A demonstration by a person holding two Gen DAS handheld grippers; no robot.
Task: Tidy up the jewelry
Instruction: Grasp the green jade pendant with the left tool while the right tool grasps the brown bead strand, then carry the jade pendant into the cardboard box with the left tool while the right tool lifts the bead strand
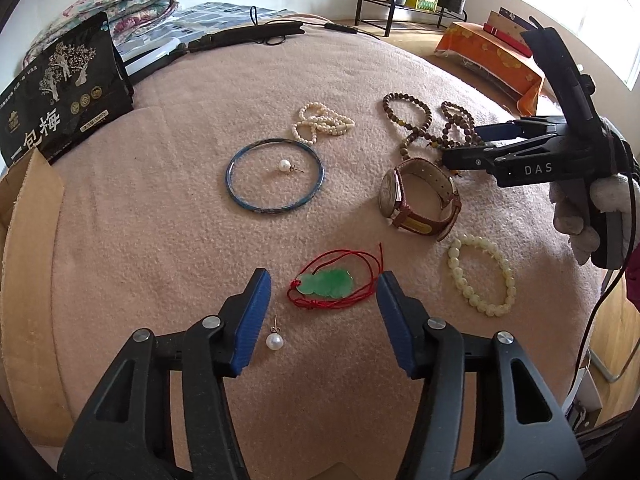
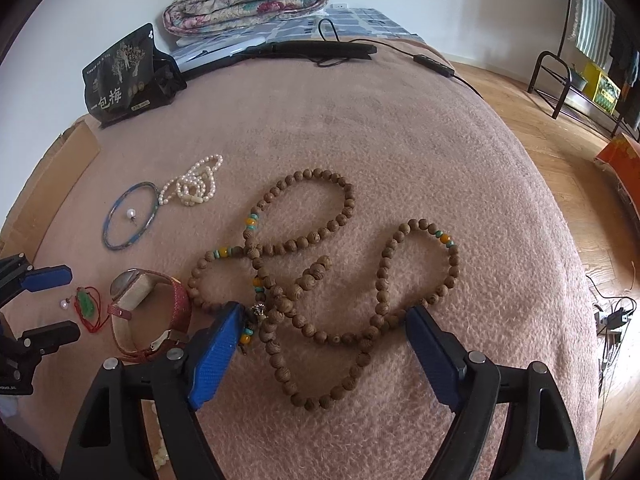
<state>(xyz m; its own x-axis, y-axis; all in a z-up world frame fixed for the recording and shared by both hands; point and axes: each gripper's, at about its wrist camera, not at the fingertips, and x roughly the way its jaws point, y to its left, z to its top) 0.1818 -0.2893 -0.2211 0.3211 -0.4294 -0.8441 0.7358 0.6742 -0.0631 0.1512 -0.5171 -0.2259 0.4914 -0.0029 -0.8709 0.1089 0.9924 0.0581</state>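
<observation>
Left wrist view: left gripper (image 1: 324,280) fingers spread wide around the jade pendant (image 1: 328,285) on the pink blanket (image 1: 160,220). Right wrist view: right gripper (image 2: 326,334) fingers spread over the wooden bead necklace (image 2: 320,264), watch (image 2: 150,308) just beside.

Green pendant (image 1: 329,283) on red cord (image 1: 362,276), pink blanket (image 1: 168,208), blue bangle (image 1: 274,174).
</observation>
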